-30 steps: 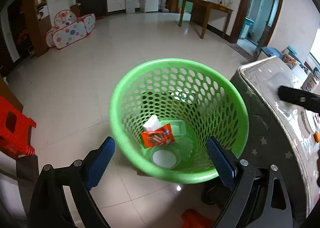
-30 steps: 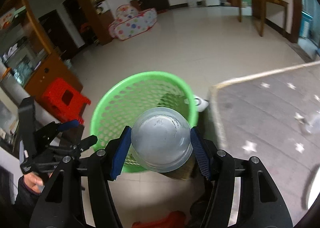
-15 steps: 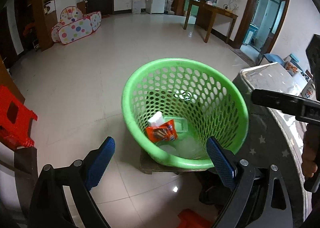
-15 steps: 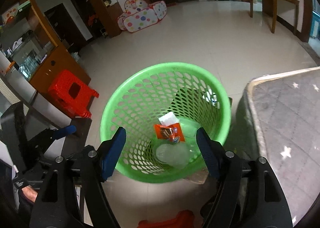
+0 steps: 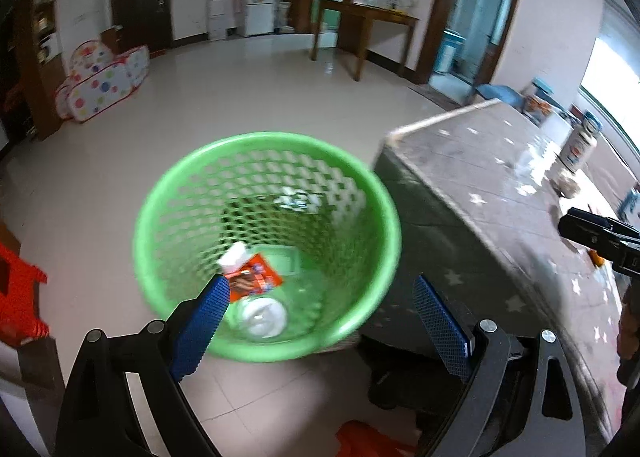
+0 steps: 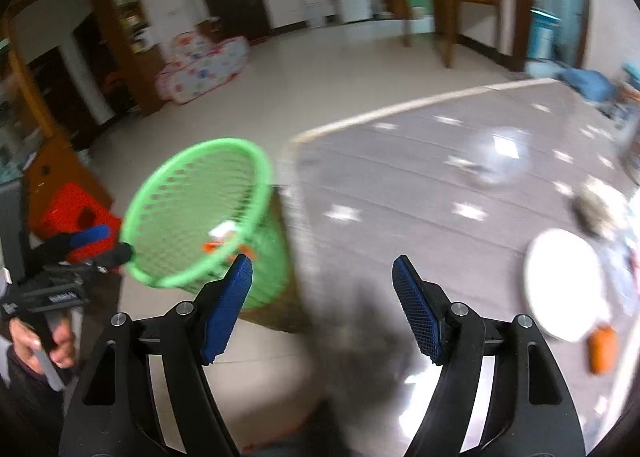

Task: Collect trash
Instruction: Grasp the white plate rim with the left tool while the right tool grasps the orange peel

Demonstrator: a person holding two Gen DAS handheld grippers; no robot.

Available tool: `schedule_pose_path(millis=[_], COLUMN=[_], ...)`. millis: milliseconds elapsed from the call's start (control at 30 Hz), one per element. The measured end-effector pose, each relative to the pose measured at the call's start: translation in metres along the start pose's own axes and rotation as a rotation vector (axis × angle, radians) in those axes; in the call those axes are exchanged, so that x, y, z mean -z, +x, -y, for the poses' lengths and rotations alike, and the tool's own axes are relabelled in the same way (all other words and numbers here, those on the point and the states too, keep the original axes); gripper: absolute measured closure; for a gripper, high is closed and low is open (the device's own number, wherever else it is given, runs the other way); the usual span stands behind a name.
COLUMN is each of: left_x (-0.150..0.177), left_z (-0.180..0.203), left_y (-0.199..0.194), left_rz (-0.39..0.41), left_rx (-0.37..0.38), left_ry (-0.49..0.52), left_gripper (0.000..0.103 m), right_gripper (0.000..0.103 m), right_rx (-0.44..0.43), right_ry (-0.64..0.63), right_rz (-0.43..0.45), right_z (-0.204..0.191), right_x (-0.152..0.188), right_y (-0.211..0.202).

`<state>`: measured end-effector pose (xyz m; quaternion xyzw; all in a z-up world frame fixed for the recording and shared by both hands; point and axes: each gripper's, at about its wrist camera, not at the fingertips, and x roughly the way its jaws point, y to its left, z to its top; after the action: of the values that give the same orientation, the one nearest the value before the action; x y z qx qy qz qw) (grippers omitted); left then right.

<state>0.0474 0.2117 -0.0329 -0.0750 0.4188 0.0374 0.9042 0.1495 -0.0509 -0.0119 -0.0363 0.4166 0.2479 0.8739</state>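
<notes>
Green bin (image 5: 267, 245) sits centre-left in the left view w/ an orange wrapper (image 5: 253, 281) and clear cup (image 5: 262, 317) at the bottom. Left gripper (image 5: 320, 311) is open, empty, over the bin. Right gripper (image 6: 322, 307) is spread, nothing btwn its pads, aimed at the table (image 6: 400, 177). Step looks like fetching more trash: orange scrap (image 6: 602, 349) lower right, beside the plate (image 6: 564, 283); needs reach + pinch.

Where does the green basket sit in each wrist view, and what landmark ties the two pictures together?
Left wrist: green basket fills the centre, seen from above, trash inside.
Right wrist: the basket is left of centre, tilted in view, beside the table edge.
Shared landmark: the grey star-patterned table, right of the basket in both.
</notes>
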Motion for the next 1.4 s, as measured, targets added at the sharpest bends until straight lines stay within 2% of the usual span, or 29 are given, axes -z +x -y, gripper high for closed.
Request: schedule_pose_path(millis=[233,400,500,667,967,1233,1400], left_x=[-0.012,-0.017,-0.021,-0.032,-0.051,-0.054,-0.053], left_z=[0.070,0.119,0.145,0.187,0.240,0.285,0.309], left_y=[0.014,0.024,0.030,0.039,0.057,0.088,0.110], left_rz=[-0.010,-0.021,-0.032,-0.038,-0.050,-0.105,-0.147], left_rx=[0.092,0.140,0.171,0.210,0.281,0.345,0.366], left_ry=[0.081,0.151,0.179,0.227,0.277,0.326,0.350], left_gripper=[0.014,0.014,0.014,0.015,0.023,0.039,0.049], right_gripper=[0.031,0.034,0.038,0.042,0.052,0.062,0.064], right_rx=[0.196,0.275,0.283,0.270,0.258,0.241,0.229], right_ry=[0.124,0.183,0.199,0.187,0.167,0.187,0.201], right_rz=[0.010,-0.005,-0.023,-0.054,-0.070,-0.048,-0.027], right_z=[0.101,0.151,0.172,0.183,0.187,0.195,0.198], right_x=[0.033,0.052,0.062,0.069,0.072,0.076,0.077], right_y=[-0.039,-0.049,-0.047,-0.032,-0.019,-0.028,-0.041])
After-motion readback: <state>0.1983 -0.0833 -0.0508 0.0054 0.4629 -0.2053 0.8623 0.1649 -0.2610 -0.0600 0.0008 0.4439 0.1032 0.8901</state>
